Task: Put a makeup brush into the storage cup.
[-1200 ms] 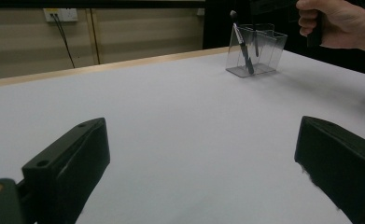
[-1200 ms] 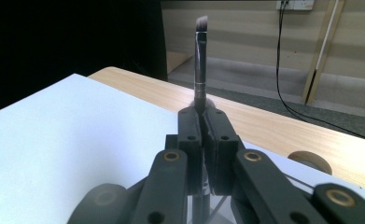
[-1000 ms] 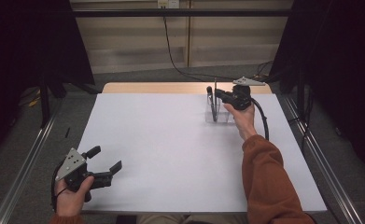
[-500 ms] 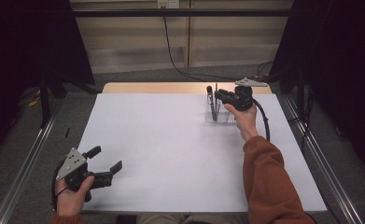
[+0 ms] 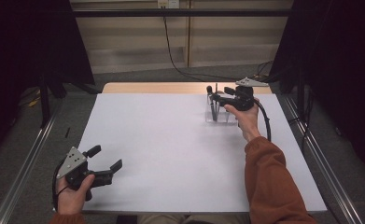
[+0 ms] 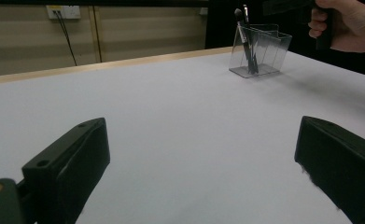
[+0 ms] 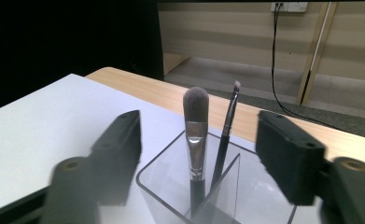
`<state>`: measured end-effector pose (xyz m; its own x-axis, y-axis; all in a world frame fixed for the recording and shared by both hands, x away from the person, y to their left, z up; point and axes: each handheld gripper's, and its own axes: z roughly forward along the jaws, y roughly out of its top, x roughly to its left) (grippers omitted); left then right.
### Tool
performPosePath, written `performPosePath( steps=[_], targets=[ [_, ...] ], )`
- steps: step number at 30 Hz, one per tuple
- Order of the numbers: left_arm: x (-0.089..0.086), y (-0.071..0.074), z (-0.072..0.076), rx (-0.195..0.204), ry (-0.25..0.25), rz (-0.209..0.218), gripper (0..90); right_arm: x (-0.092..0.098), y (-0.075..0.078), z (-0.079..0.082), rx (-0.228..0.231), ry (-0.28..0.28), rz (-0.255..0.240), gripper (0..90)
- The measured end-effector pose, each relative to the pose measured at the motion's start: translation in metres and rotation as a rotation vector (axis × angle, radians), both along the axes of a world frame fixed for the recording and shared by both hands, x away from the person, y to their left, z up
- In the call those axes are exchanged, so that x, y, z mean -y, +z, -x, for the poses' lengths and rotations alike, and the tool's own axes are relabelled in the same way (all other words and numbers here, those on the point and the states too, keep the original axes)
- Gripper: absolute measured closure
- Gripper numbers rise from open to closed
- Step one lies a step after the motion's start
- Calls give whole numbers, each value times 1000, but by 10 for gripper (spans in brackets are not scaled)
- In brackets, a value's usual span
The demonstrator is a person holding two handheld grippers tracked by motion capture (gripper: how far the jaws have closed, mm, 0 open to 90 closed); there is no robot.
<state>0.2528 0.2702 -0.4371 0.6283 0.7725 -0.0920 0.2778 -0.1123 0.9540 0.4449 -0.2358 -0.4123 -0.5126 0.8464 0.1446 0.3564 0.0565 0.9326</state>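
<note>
A clear acrylic holder stands on the far right of the white table. In it stand a broad-headed makeup brush and a thin angled brush, both upright. My right gripper hovers over the holder; its jaws have just been opening and now stand apart on either side of the brushes without touching them. At the near left corner my left gripper rests open with only bare table between its jaws. From the left gripper view the holder lies far ahead on the right.
The white sheet covers the table, with a strip of bare wood along the far edge. Metal rails run along both sides. A black cable trails from the right gripper.
The right gripper's jaws have spread apart above the holder, leaving the broad brush standing free in it. Neither hand has shifted.
</note>
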Motion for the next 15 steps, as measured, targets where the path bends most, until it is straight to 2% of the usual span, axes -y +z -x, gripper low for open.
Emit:
performPosePath(
  steps=[5, 8, 11, 15],
  targets=[
    [0, -1, -1, -6, 11, -3, 34, 2, 1, 2, 3, 9, -1, 199],
    [1, -1, -2, -4, 7, -3, 34, 3, 1, 3, 5, 5, -26, 148],
    [0, -1, -2, -3, 9, -1, 34, 3, 1, 6, 15, 13, -31, 86],
    [-1, 0, -1, -2, 8, -3, 34, 2, 1, 9, 12, 10, -26, 64]
  ],
)
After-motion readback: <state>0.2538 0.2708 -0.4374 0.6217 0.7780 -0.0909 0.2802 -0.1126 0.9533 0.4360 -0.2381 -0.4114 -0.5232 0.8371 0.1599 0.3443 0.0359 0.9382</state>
